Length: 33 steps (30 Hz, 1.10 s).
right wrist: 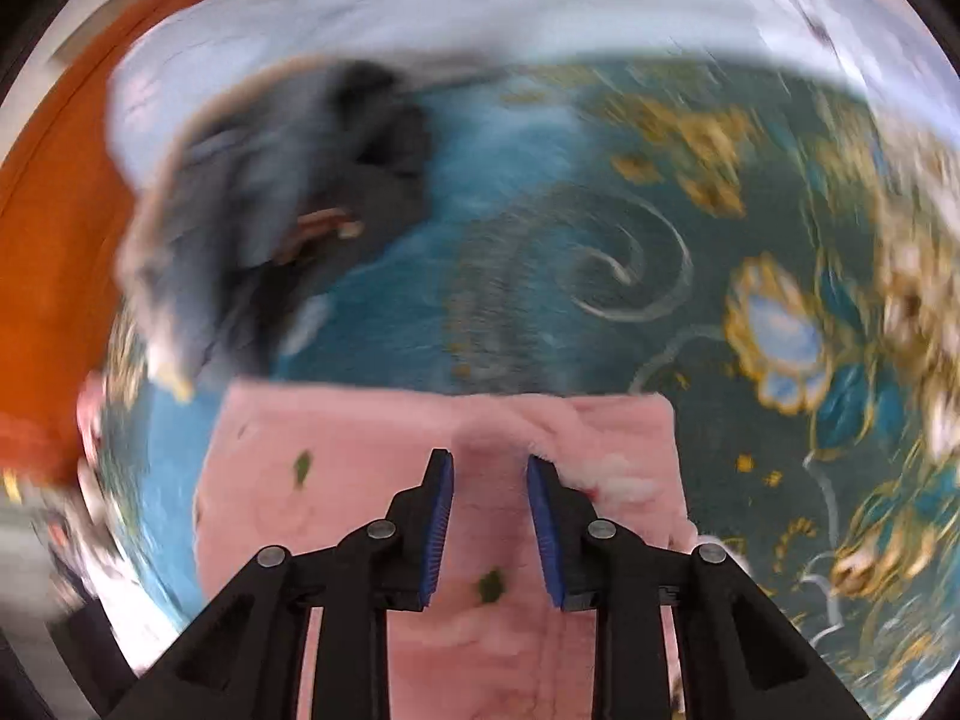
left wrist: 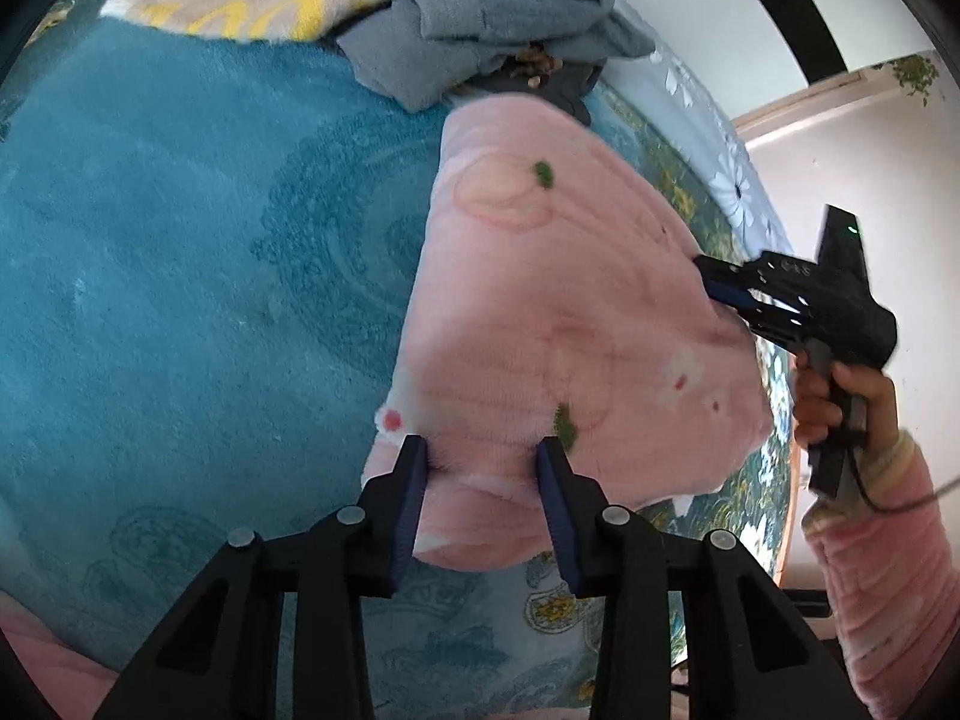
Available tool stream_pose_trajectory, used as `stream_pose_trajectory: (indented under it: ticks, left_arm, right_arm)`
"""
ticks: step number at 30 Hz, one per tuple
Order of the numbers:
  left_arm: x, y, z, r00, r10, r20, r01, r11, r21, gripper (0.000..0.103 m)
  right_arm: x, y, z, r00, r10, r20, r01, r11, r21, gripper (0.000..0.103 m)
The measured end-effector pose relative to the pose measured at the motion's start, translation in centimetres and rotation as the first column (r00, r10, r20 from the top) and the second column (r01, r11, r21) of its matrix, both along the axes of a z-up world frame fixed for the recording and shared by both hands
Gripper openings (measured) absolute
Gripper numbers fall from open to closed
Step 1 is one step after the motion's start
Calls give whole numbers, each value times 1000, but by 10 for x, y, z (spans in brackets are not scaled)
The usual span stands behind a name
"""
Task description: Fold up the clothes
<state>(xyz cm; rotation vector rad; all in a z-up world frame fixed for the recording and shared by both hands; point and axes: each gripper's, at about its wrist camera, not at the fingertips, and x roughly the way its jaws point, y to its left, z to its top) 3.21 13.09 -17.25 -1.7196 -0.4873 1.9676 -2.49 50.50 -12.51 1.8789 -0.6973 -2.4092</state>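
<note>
The pink fleece garment (left wrist: 558, 312) is hanging stretched between the two grippers above the blue patterned blanket (left wrist: 180, 276) on the bed, its long axis running from the left gripper (left wrist: 483, 456) across to the right gripper (left wrist: 711, 279). Each gripper is sitting at one end of the cloth, so neither is nearer; the coming fold is turning on bringing those two held ends together or laying them down evenly. The left gripper is standing partly open with a bunched edge of fleece between its pads. In the right wrist view, the right gripper (right wrist: 489, 468) is narrowly parted, pinching a ridge of pink fabric. A yellow print on the folded pile (left wrist: 252, 6) behind is too blurred to read.
</note>
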Motion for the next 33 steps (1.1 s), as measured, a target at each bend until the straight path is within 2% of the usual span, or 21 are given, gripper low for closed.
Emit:
stream_pose_trajectory:
  ticks: [3,8,12,15,19,22,33]
  left_arm:
    - [1,3,-1,1000,-12,5,12,1000,-17,39]
    - [0,-7,2,1000,16,6,-16,1000,14,39]
    - [2,-3,4,1000,-3,-1,3,1000,-4,39]
    - [3,-3,4,1000,-11,-1,11,1000,-5,39]
    - [4,-1,3,1000,-25,6,25,1000,-3,39]
    - [5,0,2,1000,-26,10,27,1000,-5,39]
    - [7,-6,3,1000,-3,23,2,1000,22,39]
  right_arm:
    - [-2,8,-11,999,-23,32,25,999,-40,26]
    - [15,-6,36,996,56,-66,-56,998,3,29]
    - [56,-23,62,983,160,-92,-157,987,48,29]
    - [88,-29,50,977,212,-28,-210,975,76,29]
    - [116,-23,12,971,219,96,-230,965,128,29]
    - [121,-16,2,983,166,81,-174,980,98,29]
    - [121,-11,-5,987,155,33,-158,982,106,30]
